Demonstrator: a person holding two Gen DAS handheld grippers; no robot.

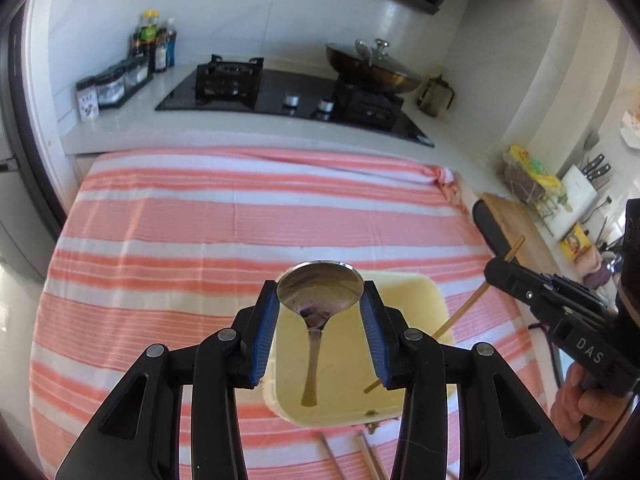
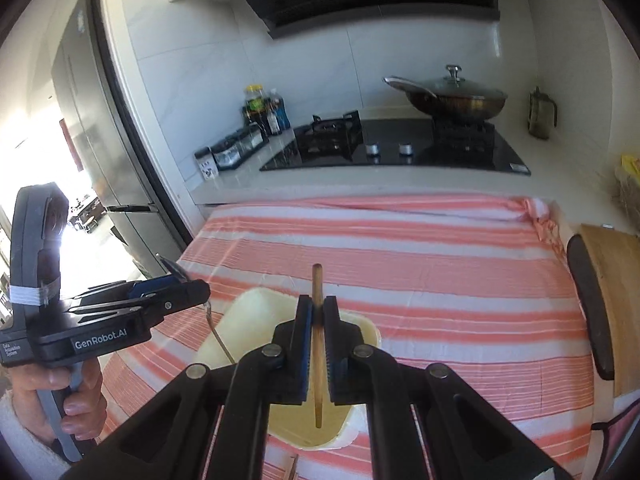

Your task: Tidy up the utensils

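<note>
My left gripper (image 1: 320,286) is shut on the bowl of a metal spoon (image 1: 320,292). The spoon's handle hangs down over a cream plastic tray (image 1: 412,304) on the pink striped cloth (image 1: 240,220). My right gripper (image 2: 317,300) is shut on a wooden chopstick (image 2: 317,280), which stands nearly upright with its lower end over the same tray (image 2: 256,312). In the left wrist view the right gripper (image 1: 500,268) comes in from the right with the chopstick (image 1: 460,320) slanting down to the tray. In the right wrist view the left gripper (image 2: 196,292) sits at the left.
Loose wooden chopsticks (image 1: 372,456) lie on the cloth just in front of the tray. Behind the cloth is a gas hob (image 1: 288,96) with a lidded wok (image 1: 372,68), bottles (image 1: 154,44) and spice jars (image 1: 116,84). A wooden cutting board (image 1: 516,224) lies to the right.
</note>
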